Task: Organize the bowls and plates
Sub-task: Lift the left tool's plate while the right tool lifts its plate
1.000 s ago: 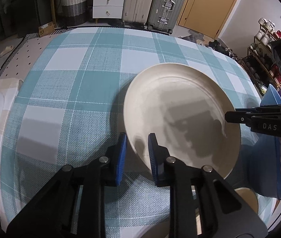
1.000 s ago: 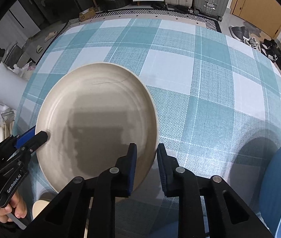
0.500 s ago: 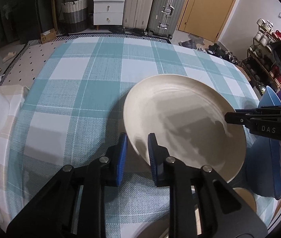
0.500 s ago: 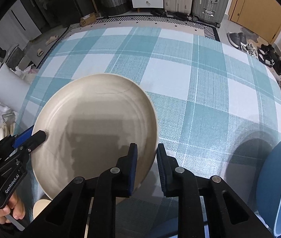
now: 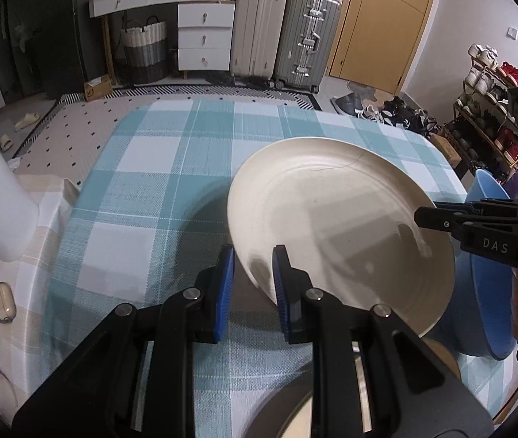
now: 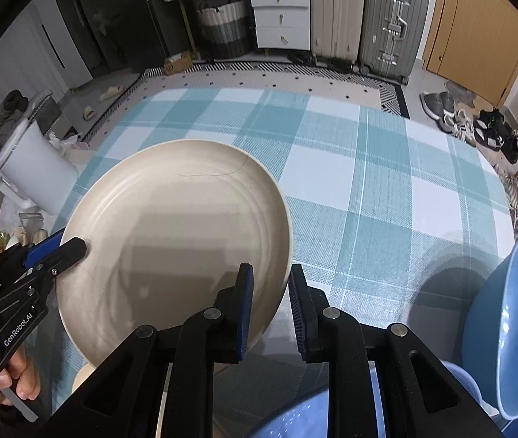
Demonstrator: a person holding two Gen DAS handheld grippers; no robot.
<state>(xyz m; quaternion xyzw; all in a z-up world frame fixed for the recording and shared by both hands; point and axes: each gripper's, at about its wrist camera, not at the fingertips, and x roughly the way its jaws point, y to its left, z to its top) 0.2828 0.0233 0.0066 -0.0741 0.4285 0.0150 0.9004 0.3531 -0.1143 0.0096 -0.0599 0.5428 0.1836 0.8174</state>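
A large cream plate [image 5: 332,211] with a hairline crack near its far rim hangs tilted above the checked tablecloth [image 5: 171,168], held from two sides. My left gripper [image 5: 253,255] is shut on its near-left rim. My right gripper [image 5: 421,215] clamps the opposite edge. In the right wrist view the plate [image 6: 171,226] fills the left half. The right gripper [image 6: 269,273] pinches its near-right rim, and the left gripper [image 6: 72,246] grips the far-left edge. A blue bowl [image 6: 507,321] stands tilted at the right.
More blue dishes [image 6: 295,416] and a cream dish [image 6: 83,379] lie below the plate at the table's near edge. A white bin [image 6: 36,179] stands left of the table. Suitcases [image 5: 288,33], drawers and a shoe rack [image 5: 492,109] line the room behind.
Both grippers have risen together with the plate, which now hangs higher above the cloth and casts a wider shadow. More of the room behind the table shows.
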